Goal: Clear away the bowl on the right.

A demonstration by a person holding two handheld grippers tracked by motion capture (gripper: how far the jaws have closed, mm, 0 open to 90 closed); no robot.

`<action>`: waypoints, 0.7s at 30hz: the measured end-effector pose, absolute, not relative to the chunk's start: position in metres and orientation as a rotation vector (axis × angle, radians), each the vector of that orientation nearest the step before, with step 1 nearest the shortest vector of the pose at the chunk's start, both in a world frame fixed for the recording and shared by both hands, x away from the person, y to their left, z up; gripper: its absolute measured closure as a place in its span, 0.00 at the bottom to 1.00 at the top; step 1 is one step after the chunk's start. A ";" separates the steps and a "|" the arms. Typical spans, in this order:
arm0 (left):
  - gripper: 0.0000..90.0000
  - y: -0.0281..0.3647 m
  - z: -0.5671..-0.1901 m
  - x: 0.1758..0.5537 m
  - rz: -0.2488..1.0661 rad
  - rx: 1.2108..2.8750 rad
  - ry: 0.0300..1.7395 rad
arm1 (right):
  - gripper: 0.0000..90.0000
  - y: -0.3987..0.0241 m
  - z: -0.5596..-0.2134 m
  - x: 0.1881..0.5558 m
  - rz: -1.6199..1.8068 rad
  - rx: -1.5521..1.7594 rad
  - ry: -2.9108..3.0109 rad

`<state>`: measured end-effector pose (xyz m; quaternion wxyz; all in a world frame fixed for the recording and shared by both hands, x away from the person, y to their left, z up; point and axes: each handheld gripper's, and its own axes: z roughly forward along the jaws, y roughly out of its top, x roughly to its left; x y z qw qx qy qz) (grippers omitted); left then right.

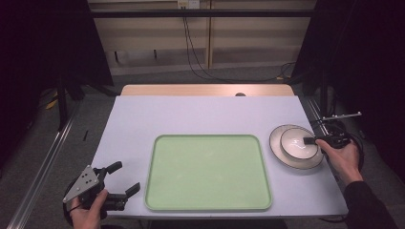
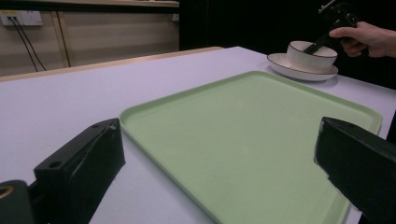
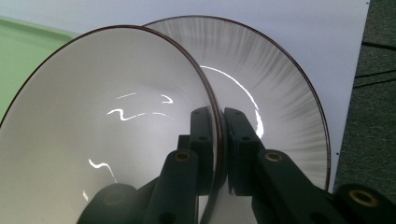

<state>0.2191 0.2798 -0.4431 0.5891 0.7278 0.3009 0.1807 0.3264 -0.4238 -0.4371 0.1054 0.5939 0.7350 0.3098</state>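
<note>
A white worktop (image 1: 200, 114) carried a pale green tray (image 1: 208, 172), bare at its centre, with a ribbed white plate (image 1: 276, 143) lying just beside the tray's right edge. On that plate sat a white bowl (image 1: 297, 143) with a dark rim. The right hand-held gripper (image 1: 313, 140) was clamped on the bowl's near wall, 1 jaw inside and 1 outside, pinching the thin rim. The left hand-held gripper (image 1: 125, 180) hovered near the tray's left corner, its 2 jaws standing wide apart on nothing. The bowl looked like glazed ceramic: stiff, fairly heavy for an edge grip, slick and liable to chip, so a firm hold deep over the rim seemed the soundest purchase.
</note>
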 end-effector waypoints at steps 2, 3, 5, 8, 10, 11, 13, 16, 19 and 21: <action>0.02 0.280 -0.443 0.219 0.424 1.699 0.695 | 0.92 -0.424 -0.437 0.326 0.933 1.749 2.163; 0.02 0.280 -0.443 0.219 0.426 1.694 0.699 | 0.92 -0.424 -0.436 0.326 0.928 1.751 2.157; 0.02 0.280 -0.443 0.219 0.421 1.696 0.703 | 0.92 -0.425 -0.436 0.326 0.953 1.739 2.151; 0.02 0.280 -0.443 0.219 0.424 1.695 0.701 | 0.92 -0.425 -0.437 0.326 0.954 1.755 2.144; 0.02 0.279 -0.443 0.219 0.420 1.694 0.703 | 0.92 -0.426 -0.436 0.325 0.959 1.754 2.146; 0.02 0.279 -0.443 0.219 0.423 1.699 0.702 | 0.92 -0.426 -0.436 0.325 0.958 1.755 2.145; 0.02 0.279 -0.443 0.220 0.421 1.702 0.693 | 0.92 -0.426 -0.436 0.325 0.967 1.751 2.144; 0.02 0.280 -0.443 0.219 0.422 1.689 0.699 | 0.92 -0.427 -0.435 0.324 0.957 1.752 2.146; 0.02 0.280 -0.443 0.220 0.422 1.694 0.697 | 0.92 -0.429 -0.435 0.322 0.968 1.763 2.129; 0.02 0.280 -0.443 0.219 0.423 1.688 0.698 | 0.92 -0.431 -0.434 0.322 0.975 1.770 2.126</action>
